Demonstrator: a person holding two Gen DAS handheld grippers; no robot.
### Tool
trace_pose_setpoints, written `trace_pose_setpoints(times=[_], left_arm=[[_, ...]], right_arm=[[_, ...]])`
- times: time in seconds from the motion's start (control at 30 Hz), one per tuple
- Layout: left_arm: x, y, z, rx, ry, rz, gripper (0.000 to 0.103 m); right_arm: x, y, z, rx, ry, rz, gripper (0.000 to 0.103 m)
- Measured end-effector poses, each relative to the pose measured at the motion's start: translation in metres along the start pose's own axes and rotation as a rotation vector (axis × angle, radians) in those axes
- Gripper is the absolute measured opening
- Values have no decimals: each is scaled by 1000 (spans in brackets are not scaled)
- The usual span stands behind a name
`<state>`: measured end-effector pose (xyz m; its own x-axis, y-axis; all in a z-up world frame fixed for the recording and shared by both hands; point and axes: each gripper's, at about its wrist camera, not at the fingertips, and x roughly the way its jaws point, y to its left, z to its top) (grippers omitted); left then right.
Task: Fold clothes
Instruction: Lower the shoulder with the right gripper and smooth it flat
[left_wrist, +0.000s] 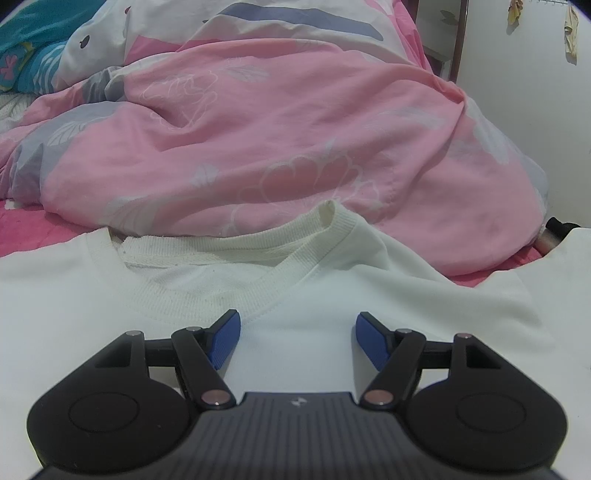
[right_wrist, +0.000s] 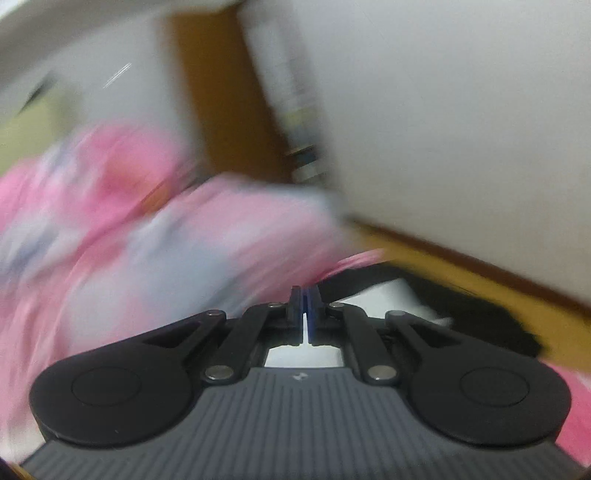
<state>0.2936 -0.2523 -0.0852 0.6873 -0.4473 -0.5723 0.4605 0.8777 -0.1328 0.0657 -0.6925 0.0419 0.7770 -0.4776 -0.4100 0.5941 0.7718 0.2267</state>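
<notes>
1. While the left gripper (left_wrist: 298, 334) hangs low over a white top (left_wrist: 369, 295), its two blue pads (left_wrist: 221, 343) stand far apart, and nothing is between them.
2. That white top lies spread out flat on the bed, right under the left gripper and just in front of it.
3. Its ribbed neck hole (left_wrist: 221, 266) sits a little ahead of the left pad, with the neck band poking up in one spot.
4. Beyond the top, farther from the gripper, a big pink blanket (left_wrist: 295, 129) with flower shapes is piled up high.
5. Off to the far left of the blanket I can see a bit of blue cloth (left_wrist: 37, 55).
6. A white wall (left_wrist: 517, 92) stands to the right of the pile.
7. Over on the other side, the right gripper (right_wrist: 305, 295) has its two pads pressed together, with only a thin slit showing behind the tips.
8. I see nothing pinched between those tips.
9. Everything past the right gripper looks smeared and blurry.
10. Ahead of it on the left is a pink and pale blur, most likely the same blanket.
11. Just past its tips on the right sits something dark (right_wrist: 461, 306) that I cannot make out.
</notes>
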Motion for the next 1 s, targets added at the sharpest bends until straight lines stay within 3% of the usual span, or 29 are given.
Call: trace_pose_setpoints(times=[0.17,0.37,0.47,0.57,0.67,0.87,0.93,0.97,1.0], left_arm=[[0,3,0,-15,-3,-18,72],[-1,8,-1,-47,-13,-49,73],[-1,11,-1,-62,-15,-64,74],[-1,13,0,-71,-16,-72,74],[-2,13,0,-74,-17,-75,74],[-2,15,-1,-80,-17,-81,74],[-2,15,-1,-82,-18,-83,74],[-2,16,-1,-84,-19,-84,74],[-2,16,-1,-85,-20,-85,74]], right_arm=[[39,139,-45,-389,241,329,4],[96,252,-104,-628,396,446,4],[98,270,-119,-719,441,477,8],[92,275,-129,-800,478,494,21],[84,277,-138,-878,510,508,22],[95,285,-143,-894,519,495,30],[99,287,-149,-873,521,495,25],[97,288,-151,-875,514,504,7],[92,290,-153,-893,492,511,3]])
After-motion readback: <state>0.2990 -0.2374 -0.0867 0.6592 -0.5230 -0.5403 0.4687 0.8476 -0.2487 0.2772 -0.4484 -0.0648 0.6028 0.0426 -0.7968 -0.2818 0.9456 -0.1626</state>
